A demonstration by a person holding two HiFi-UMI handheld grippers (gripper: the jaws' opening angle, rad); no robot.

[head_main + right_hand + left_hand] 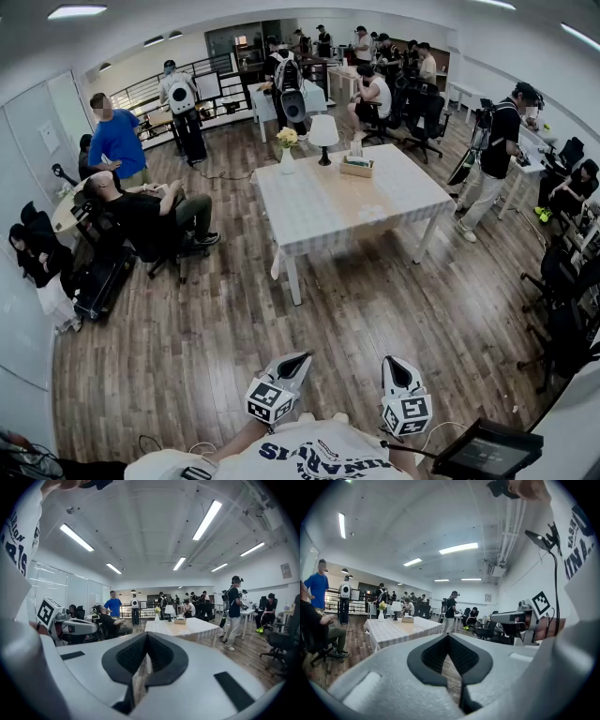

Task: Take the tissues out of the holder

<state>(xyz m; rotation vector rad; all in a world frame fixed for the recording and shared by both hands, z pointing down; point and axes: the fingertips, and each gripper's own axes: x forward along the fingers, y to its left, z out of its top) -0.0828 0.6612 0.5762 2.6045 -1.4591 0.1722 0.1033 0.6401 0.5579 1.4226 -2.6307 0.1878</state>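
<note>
Left gripper [302, 357]: jaws pressed together, nothing between them. The left gripper view shows the pads [435, 656] meeting at the tip. Right gripper [391, 362]: same, jaws together and empty; in the right gripper view its pads [132, 656] meet at the tip. Both sit at bottom centre of the head view, side by side and not touching, close to the wearer's chest, aimed up-frame over bare wood floor [309, 309].

Tissue holder [356, 168]: well apart from both grippers, up-frame at upper centre, on the far side of the light-clothed table [347, 211]. It's a wooden box with white tissues [356, 150] poking from its top; too small for more detail.

Lamp [323, 131] is just left of the holder, and the vase [287, 155] with flowers is further left near the table's far-left corner.

Seated person [150, 216] is left of the table, standing person [497, 155] is right of it, and the person in blue [117, 141] is at upper left.
</note>
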